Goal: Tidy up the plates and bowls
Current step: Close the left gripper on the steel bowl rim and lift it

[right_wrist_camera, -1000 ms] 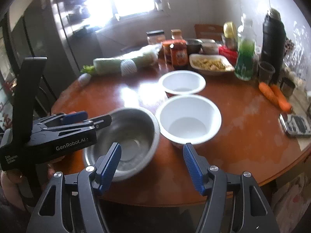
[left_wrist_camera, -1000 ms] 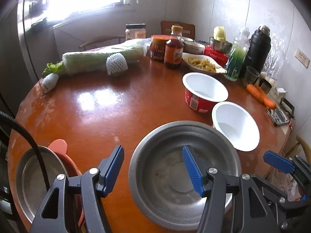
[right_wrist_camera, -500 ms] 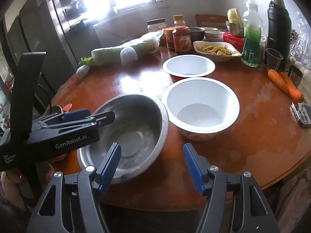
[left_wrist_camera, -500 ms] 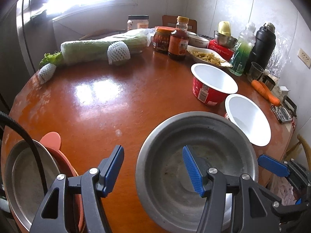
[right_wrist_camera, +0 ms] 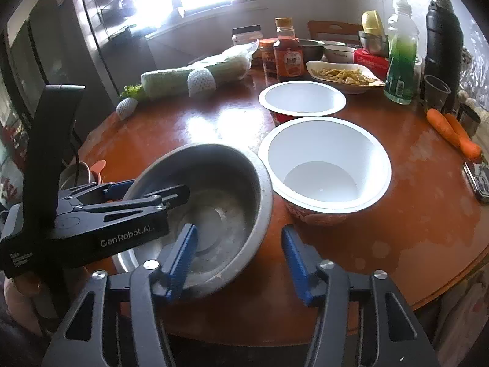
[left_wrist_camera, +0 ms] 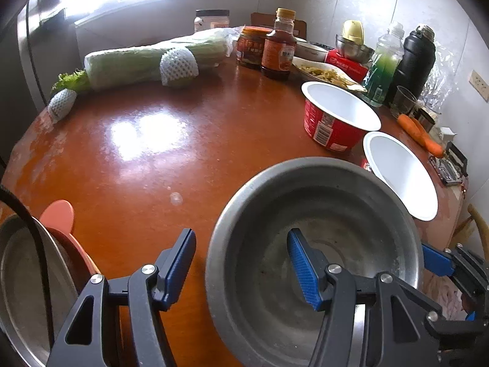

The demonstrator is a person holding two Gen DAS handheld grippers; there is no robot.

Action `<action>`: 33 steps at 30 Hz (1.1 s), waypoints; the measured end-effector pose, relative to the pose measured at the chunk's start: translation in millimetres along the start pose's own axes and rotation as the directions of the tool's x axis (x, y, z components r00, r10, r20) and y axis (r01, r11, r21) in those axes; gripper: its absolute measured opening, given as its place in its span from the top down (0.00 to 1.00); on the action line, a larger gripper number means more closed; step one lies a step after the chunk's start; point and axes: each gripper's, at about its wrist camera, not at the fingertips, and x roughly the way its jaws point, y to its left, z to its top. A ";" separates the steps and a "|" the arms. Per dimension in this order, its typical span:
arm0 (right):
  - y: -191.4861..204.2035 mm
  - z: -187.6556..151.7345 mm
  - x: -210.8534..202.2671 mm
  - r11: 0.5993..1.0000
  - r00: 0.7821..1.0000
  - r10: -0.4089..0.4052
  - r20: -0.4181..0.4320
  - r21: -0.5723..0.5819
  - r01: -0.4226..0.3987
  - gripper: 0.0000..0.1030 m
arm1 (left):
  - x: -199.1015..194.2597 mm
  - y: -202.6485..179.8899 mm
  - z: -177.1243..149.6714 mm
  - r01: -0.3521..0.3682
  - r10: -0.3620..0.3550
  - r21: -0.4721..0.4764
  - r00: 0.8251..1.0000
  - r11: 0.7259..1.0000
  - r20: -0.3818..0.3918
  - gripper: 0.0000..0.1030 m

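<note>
Two hand-held grippers work over one steel bowl (left_wrist_camera: 311,244) at the near edge of the round table (left_wrist_camera: 146,159). Left gripper (left_wrist_camera: 241,263): angled down, jaws apart, straddling the bowl's left rim w/ one blue pad outside and one inside; neither pad visibly presses the metal, so released. In the right wrist view the same tool (right_wrist_camera: 146,192) reaches in from the left, one finger over the rim and into the bowl; a hand (right_wrist_camera: 21,299) shows at its handle, lower left. Right gripper (right_wrist_camera: 240,260): also angled down, at the bowl's near-right rim (right_wrist_camera: 214,202), left pad inside the bowl, right pad outside, above the tabletop. Its jaws have just been closing w/ the rim between them; a gap is visible on both sides, so no clamp yet.

Containers:
- Steel bowl: empty, dull scuffed interior, appears tilted in the right wrist view.
- White cup-bowl, near (right_wrist_camera: 324,165): just beside the steel bowl's right side, empty, red printed outside.
- White cup-bowl, far (right_wrist_camera: 302,98): right behind the near one, empty, red label.
- Second steel bowl (left_wrist_camera: 27,278): far left edge, sits in an orange plastic dish (left_wrist_camera: 61,223); contents cannot tell.
- Oblong dish (right_wrist_camera: 345,76): holds yellowish food.
- Small steel bowl at rear (right_wrist_camera: 371,42): yellow item in it.

Carrots (right_wrist_camera: 452,131) lie loose at right.
</note>
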 end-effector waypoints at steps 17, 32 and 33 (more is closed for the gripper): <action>17.5 0.6 -4.3 0.998 1.000 0.000 0.005 -0.065 0.000 0.54 | -10.1 -2.8 -13.6 0.032 -0.031 0.020 0.999 0.999 -0.018 0.50; 32.2 -12.9 -2.9 0.993 0.999 0.030 -0.029 -0.111 -0.033 0.54 | -25.2 4.7 -29.7 -0.011 0.011 0.028 1.000 1.000 -0.011 0.50; 31.3 -14.5 -1.1 0.993 0.999 0.028 -0.032 -0.116 -0.031 0.54 | -25.5 3.7 -29.5 -0.013 0.013 0.033 1.000 0.999 -0.007 0.50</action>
